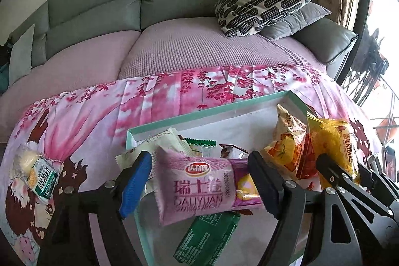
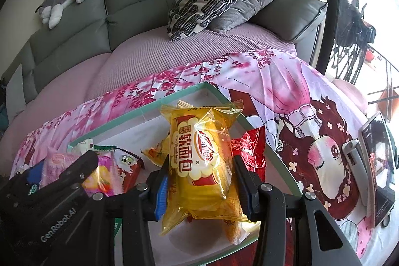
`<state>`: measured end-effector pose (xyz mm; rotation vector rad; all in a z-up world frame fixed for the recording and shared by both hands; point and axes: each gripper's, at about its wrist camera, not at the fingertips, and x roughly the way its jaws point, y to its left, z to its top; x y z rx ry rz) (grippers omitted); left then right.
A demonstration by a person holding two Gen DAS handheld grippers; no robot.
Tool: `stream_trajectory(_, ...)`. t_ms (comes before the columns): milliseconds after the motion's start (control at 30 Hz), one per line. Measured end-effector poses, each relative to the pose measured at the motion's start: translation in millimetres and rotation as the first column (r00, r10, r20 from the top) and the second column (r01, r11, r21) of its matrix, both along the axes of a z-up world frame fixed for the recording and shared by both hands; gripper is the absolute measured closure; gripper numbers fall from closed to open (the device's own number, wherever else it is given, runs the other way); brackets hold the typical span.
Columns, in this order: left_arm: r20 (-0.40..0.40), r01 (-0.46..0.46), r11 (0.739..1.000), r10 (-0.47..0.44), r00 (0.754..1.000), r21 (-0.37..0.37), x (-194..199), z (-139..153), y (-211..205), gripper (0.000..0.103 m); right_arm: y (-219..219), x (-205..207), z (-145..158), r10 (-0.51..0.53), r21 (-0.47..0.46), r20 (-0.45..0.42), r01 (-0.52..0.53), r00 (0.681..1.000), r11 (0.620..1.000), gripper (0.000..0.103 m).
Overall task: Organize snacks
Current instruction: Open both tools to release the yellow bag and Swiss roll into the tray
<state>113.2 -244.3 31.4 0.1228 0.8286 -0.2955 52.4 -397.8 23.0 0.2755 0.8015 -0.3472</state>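
Note:
A pink Swiss-roll packet (image 1: pixel 199 188) lies slanted on other snacks in the teal-rimmed white box (image 1: pixel 207 111). My left gripper (image 1: pixel 199 155) straddles it; a thin gap shows at the blue pad (image 1: pixel 136 181), so it is open. The right gripper (image 2: pixel 200 161) is shut on a yellow soft-bread packet (image 2: pixel 202 153), held upright over the box's right part (image 2: pixel 149 111). That yellow packet (image 1: pixel 331 141) also shows at the right of the left wrist view. The pink packet (image 2: pixel 62 166) appears at lower left in the right wrist view.
A green packet (image 1: pixel 209 238), an orange one (image 1: pixel 286 141) and a red one (image 2: pixel 249 148) lie in the box. A green-white bun packet (image 1: pixel 37 173) rests on the pink printed cloth (image 1: pixel 99 121). A phone on a stand (image 2: pixel 376 166) is at the right. The sofa (image 1: pixel 174 41) is behind.

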Motion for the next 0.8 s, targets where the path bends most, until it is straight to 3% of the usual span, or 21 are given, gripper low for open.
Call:
stream_trajectory(333, 0.010, -0.032, 0.999, 0.032, 0.999, -0.013, -2.0, 12.6, 13.9, 0.023, 7.3, -0.6, 8.3, 0.017, -0.034, 0.015, -0.016, 1.000, 0.999, 0.053)
stream_trajectory(700, -0.038, -0.174, 0.985, 0.175, 0.984, 0.019, 5.5, 6.2, 40.0, 0.023, 10.0, -0.4, 8.3, 0.010, -0.056, 0.002, -0.010, 1.000, 0.998, 0.047)
stream_trajectory(800, -0.047, -0.211, 0.977, 0.212, 0.976, 0.020, 7.7, 3.9, 46.5, 0.023, 11.1, 1.0, 7.2, 0.010, -0.067, -0.008, -0.010, 1.000, 0.998, 0.038)
